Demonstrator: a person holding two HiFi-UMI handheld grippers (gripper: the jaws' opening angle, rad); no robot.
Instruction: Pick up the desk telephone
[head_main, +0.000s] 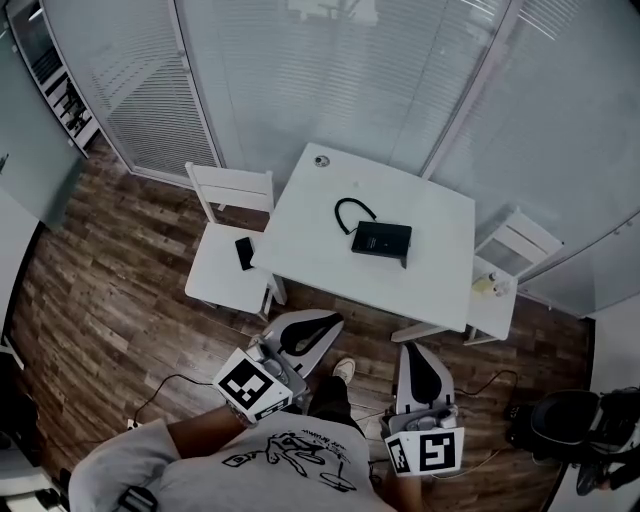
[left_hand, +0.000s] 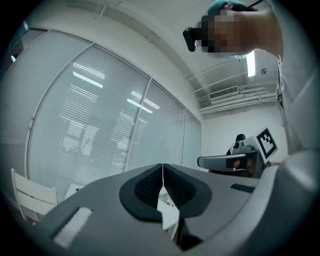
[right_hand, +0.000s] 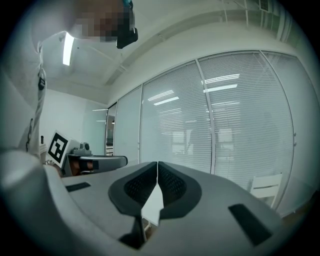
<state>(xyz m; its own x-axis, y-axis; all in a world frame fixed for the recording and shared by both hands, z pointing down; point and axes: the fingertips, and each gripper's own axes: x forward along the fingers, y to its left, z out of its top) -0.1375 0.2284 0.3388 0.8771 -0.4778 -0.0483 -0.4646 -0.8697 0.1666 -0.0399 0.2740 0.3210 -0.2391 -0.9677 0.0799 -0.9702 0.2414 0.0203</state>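
Note:
The black desk telephone (head_main: 381, 239) lies near the middle of the white table (head_main: 300, 250), its curled black cord (head_main: 352, 207) looping toward the far side. Both grippers hang in front of the table's near edge, well short of the phone. My left gripper (head_main: 322, 324) is shut with nothing between its jaws, and its dark pads meet (left_hand: 163, 167). My right gripper (head_main: 416, 352) is shut and empty too (right_hand: 158, 165). Each gripper view looks level toward the glass walls. The phone is hidden in both gripper views.
A white chair (head_main: 228, 262) left of the table carries a small black device (head_main: 244, 252). Another white chair (head_main: 503, 285) at the right holds a small bottle (head_main: 485, 285). Glass walls with blinds (head_main: 330, 70) close the far side. A black office chair (head_main: 572, 425) and floor cables lie at lower right.

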